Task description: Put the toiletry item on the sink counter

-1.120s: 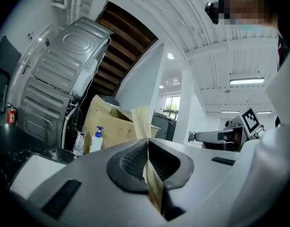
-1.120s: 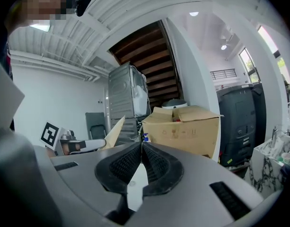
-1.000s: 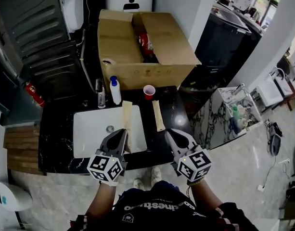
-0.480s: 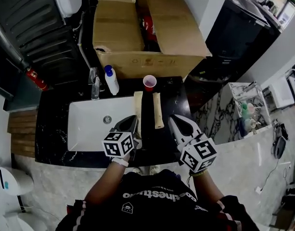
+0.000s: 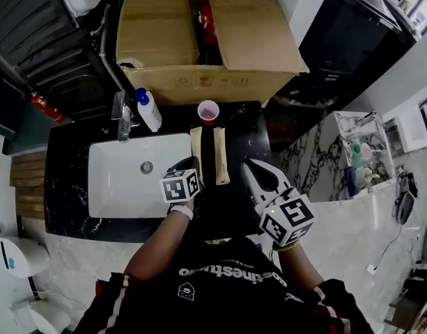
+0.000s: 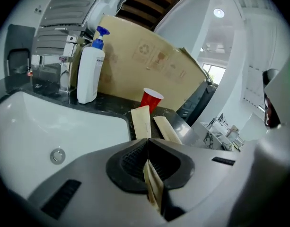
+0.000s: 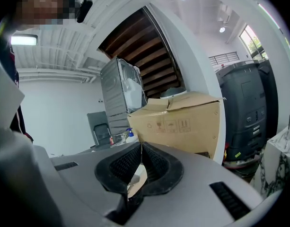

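- Our left gripper [image 5: 191, 163] tilts downward ahead of the bare left forearm [image 5: 156, 245], its jaws clamped together on a thin tan packet [image 6: 153, 189].
- Our right gripper [image 5: 246, 165] is just right of the left one and held nearer level. Its jaws meet at the tips, seemingly on nothing.

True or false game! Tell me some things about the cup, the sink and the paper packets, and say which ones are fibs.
1. The red cup stands on the black counter. True.
2. The left hand-held gripper is empty. False: it is shut on a tan packet.
3. The pump bottle has a blue top. True.
4. The cardboard box sits inside the sink. False: it stands behind the counter.
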`<move>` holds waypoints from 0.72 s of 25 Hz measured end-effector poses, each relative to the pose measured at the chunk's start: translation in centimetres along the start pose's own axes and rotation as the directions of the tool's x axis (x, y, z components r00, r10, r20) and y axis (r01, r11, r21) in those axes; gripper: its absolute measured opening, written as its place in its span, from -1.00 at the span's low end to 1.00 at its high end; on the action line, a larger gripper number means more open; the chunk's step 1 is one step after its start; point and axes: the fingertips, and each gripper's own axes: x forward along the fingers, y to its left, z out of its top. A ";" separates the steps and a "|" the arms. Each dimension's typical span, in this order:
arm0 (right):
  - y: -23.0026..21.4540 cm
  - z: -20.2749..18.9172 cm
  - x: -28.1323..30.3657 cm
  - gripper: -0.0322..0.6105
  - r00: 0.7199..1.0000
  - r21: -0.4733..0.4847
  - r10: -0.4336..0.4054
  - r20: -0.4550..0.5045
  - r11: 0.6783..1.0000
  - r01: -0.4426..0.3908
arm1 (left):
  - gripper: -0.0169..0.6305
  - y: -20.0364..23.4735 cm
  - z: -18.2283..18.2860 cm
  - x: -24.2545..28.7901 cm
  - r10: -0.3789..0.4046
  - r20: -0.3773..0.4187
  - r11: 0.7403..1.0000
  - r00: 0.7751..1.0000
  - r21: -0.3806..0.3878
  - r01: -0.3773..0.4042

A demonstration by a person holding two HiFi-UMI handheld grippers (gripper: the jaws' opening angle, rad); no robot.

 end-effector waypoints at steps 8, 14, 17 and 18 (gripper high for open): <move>-1.4 0.0 0.2 -0.77 1.000 0.014 -0.008 -0.001 1.000 0.008 | -0.79 -0.2 -0.8 2.1 -0.025 -0.005 0.996 1.000 -0.085 0.025; -1.2 0.6 0.0 -0.77 1.000 0.009 -0.006 0.015 1.000 0.006 | -0.48 -0.1 0.6 0.2 -0.020 0.030 0.996 0.999 -0.084 0.023; -0.6 1.2 -0.1 -0.77 1.000 0.000 -0.003 0.027 1.000 0.003 | -0.47 0.3 2.7 -1.9 -0.023 0.104 0.998 0.994 -0.059 0.029; -0.3 1.4 -0.2 -0.77 0.999 -0.003 -0.002 0.033 1.000 0.003 | -0.47 0.5 3.7 -3.0 -0.024 0.136 0.999 0.990 -0.039 0.030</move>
